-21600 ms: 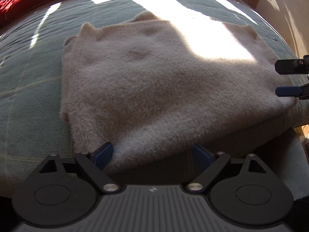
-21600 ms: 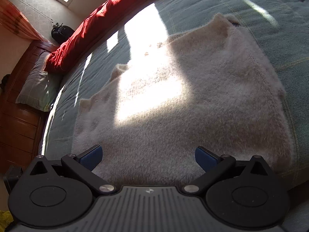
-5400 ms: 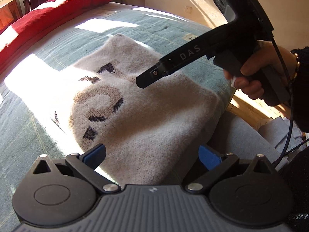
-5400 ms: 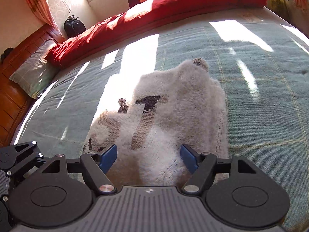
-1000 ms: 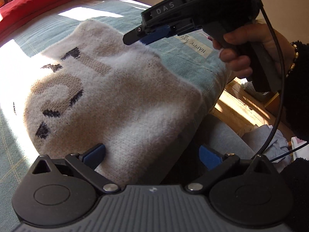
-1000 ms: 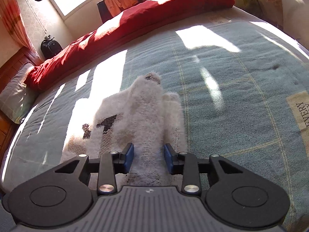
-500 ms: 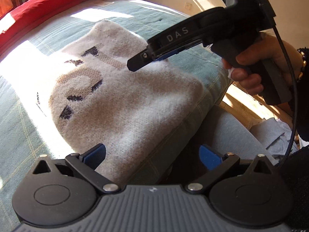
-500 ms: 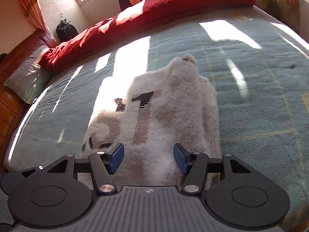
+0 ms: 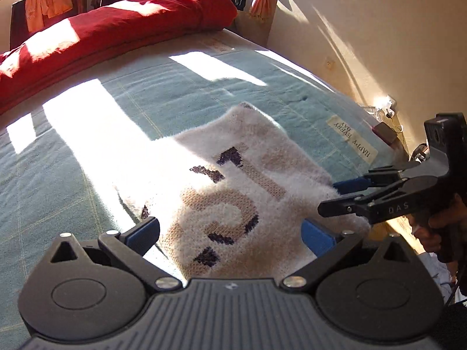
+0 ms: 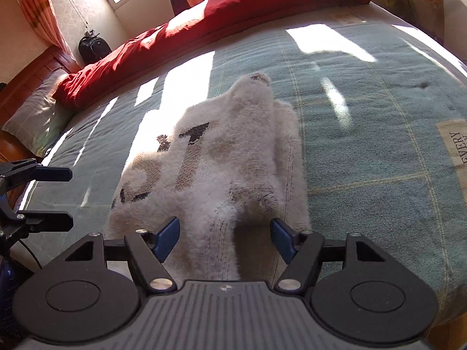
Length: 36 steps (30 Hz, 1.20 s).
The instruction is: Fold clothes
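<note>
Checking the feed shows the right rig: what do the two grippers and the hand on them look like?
Both grippers, left gripper and right gripper, are matte black, with ribbed bodies, round side discs, silver screws and blue pads. The right's finger reads "DAS"; the hand gripping its black pistol handle wears a dark sleeve.
</note>
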Motion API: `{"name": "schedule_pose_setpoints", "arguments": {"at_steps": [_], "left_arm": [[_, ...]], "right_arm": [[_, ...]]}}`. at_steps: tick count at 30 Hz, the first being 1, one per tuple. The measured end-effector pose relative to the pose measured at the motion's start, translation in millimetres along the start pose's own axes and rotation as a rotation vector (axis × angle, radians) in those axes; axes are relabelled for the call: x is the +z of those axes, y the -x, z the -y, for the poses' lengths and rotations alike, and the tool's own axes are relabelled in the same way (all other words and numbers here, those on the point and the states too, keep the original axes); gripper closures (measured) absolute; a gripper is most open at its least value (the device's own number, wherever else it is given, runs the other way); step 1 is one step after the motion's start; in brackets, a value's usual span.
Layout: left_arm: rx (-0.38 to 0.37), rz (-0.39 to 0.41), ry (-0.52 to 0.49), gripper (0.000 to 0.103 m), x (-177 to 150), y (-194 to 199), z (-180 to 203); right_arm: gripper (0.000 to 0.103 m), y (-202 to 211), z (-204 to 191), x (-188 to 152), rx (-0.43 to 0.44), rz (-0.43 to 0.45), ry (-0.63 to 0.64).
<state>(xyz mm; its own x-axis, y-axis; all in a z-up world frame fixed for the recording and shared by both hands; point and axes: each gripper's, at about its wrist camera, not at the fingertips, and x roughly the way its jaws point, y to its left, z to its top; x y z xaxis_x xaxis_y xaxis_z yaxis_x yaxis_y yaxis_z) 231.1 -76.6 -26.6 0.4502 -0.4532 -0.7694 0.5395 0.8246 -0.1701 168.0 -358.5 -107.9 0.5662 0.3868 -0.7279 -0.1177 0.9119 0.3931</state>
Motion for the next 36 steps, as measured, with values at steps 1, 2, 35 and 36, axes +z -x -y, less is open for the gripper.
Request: {"name": "schedule_pose_setpoints", "arguments": {"at_steps": [1, 2, 35, 36], "left_arm": [[-0.024, 0.017, 0.023, 0.001, 12.7, -6.0, -2.3], [-0.049, 0.029, 0.037, 0.001, 23.9, -13.9, -2.6], [-0.010, -0.016, -0.018, 0.001, 54.8, -54.6, 13.6], [0.002, -0.014, -0.022, 0.001, 47.5, -46.4, 11.8]], "right_arm": [[0.030, 0.2, -0.1, 0.9, 0.003, -0.001, 0.005], [0.030, 0.7, -0.4, 0.7, 0.023, -0.003, 0.012], [0.022, 12.3, -6.7, -25.2, 0.031, 0.017, 0.006], [0.021, 16.0, -8.0, -24.1, 0.026, 0.026, 0.006]]}}
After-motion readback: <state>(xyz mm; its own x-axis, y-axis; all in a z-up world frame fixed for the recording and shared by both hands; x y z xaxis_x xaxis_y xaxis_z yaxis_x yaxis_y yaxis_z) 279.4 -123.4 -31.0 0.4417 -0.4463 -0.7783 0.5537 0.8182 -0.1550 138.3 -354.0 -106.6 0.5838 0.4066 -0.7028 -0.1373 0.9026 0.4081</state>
